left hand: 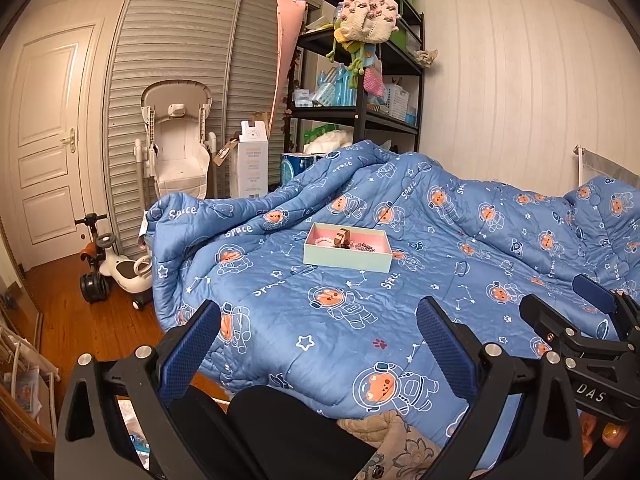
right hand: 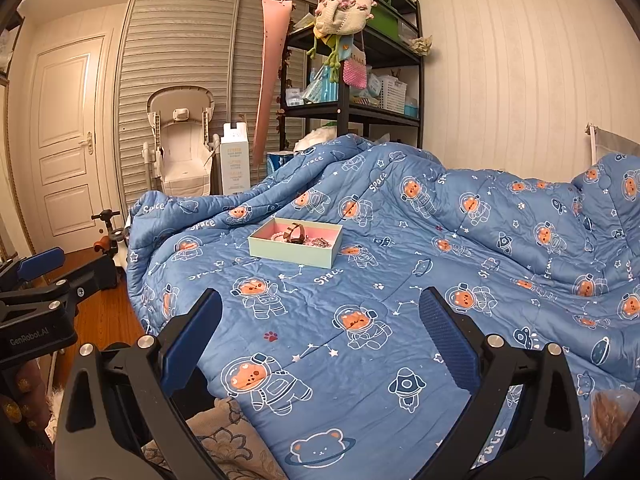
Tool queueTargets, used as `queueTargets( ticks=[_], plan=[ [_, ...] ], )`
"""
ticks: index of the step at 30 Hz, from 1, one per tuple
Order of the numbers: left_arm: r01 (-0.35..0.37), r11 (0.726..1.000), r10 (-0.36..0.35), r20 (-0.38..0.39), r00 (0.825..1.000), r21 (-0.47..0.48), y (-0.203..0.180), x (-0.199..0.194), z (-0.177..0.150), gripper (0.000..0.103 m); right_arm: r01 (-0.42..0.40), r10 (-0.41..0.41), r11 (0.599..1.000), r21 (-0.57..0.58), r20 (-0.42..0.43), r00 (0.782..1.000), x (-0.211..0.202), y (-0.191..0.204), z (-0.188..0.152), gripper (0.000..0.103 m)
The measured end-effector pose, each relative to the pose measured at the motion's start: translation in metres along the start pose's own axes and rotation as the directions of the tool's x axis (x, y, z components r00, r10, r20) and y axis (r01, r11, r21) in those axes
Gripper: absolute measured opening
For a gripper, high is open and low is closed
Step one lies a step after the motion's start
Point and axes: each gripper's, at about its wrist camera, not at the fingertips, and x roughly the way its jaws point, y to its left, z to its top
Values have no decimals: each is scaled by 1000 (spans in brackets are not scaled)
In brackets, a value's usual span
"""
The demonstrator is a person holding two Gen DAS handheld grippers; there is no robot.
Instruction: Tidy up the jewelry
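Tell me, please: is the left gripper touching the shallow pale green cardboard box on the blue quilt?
Apart. In the left wrist view the left gripper hangs open near the bed's edge, and a wide stretch of blue quilt separates it from the pale green box.

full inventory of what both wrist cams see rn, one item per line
jewelry box: 1, mint outside, pink inside, on the quilt mid-bed
watch: 1, brown, upright inside the box
beaded pieces: a few, pale and dark, in the box; exact count unclear
quilt: 1, blue with astronaut bears, covers the bed
shelf rack: 1, black, behind the bed, cluttered
knit bag: 1, cream with pink, hangs from the rack
high chair: 1, white, by the slatted wardrobe
carton: 1, white, beside the chair
ride-on toy: 1, white and black, on the wood floor
door: 1, white, far left
left gripper: 1, black with blue pads, open, empty
right gripper: 1, same, open, empty
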Motion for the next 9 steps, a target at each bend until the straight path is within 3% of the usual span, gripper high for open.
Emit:
queueTargets(
  ticks=[9],
  plan=[
    [-13,1000,13,-13,1000,-9,0,2,-1,96,-4,4,1000,-6,1,1000,1,0,0,97]
  ],
)
